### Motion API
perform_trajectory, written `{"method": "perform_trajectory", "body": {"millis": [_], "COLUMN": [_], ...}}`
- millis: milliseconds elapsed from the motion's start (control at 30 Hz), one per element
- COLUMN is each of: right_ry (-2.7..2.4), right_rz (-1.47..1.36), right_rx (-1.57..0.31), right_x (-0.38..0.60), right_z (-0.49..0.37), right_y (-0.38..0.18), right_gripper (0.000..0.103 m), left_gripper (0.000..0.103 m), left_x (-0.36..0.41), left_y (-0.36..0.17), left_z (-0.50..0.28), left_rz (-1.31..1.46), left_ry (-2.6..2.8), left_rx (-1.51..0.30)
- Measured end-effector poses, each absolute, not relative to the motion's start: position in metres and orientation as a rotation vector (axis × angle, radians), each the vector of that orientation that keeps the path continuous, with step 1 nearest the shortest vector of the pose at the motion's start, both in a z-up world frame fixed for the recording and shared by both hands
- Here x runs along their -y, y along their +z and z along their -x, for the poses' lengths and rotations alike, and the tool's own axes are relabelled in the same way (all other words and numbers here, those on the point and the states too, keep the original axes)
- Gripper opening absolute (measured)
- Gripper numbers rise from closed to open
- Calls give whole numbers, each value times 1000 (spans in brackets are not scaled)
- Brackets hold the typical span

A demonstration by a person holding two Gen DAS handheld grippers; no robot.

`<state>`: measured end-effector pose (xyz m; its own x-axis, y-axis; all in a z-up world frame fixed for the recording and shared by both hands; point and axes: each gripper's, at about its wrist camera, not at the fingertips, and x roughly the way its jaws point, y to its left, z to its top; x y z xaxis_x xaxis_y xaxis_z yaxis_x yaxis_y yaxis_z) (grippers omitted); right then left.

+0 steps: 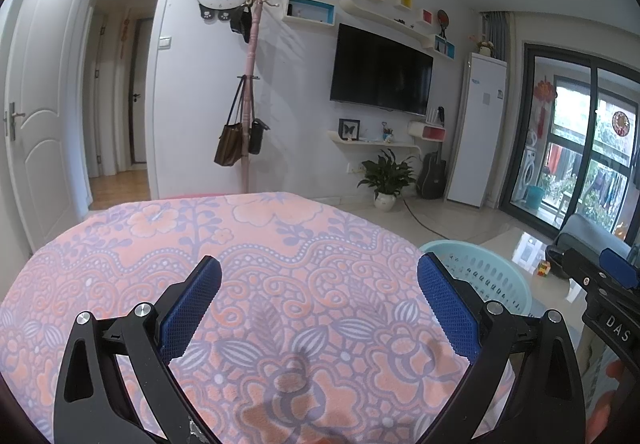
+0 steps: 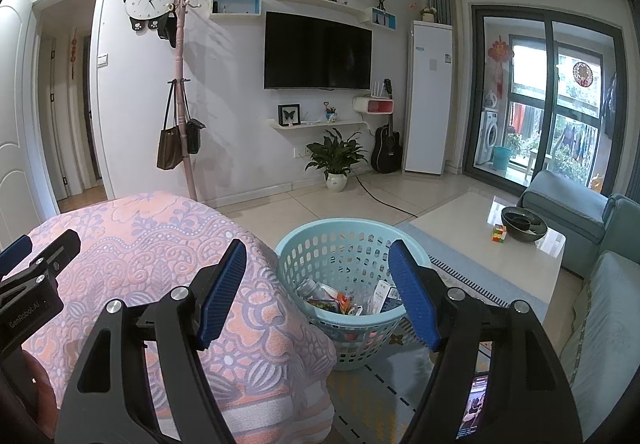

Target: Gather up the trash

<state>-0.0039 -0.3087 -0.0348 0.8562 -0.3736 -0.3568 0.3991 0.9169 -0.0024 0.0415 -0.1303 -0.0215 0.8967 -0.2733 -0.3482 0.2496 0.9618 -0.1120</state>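
A light blue perforated basket (image 2: 320, 256) stands on the floor right of the pink floral blanket-covered surface (image 2: 160, 244). Several pieces of trash (image 2: 344, 298) lie inside it: packets, a bottle, a small box. My right gripper (image 2: 316, 264) is open and empty, hovering above and in front of the basket. My left gripper (image 1: 318, 280) is open and empty over the blanket (image 1: 260, 244). The basket rim (image 1: 480, 250) shows at the right of the left wrist view. The right gripper (image 1: 612, 276) shows there at the far right edge, the left gripper (image 2: 32, 256) at the right view's left edge.
A glass coffee table (image 2: 460, 220) with a dark bowl (image 2: 523, 223) and a colour cube (image 2: 499, 233) stands to the right. A teal sofa (image 2: 608, 284) lines the right side. A plant (image 2: 336, 160), guitar (image 2: 386, 148) and coat rack (image 2: 182, 84) stand by the far wall.
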Motion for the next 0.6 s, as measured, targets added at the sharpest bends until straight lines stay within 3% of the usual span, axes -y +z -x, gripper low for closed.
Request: {"method": "perform_trajectory", "body": {"millis": [600], "right_ry": [-396], "right_rz": [-83], "right_rx": [-375], "right_x": [306], "right_z": [0], "right_y": [-40], "right_gripper": [70], "left_gripper": [95], "left_x": [124], "left_y": [-25], "left_z": [-49], "left_rz": [66], "left_ry": [-266], "left_rx": [-375]}}
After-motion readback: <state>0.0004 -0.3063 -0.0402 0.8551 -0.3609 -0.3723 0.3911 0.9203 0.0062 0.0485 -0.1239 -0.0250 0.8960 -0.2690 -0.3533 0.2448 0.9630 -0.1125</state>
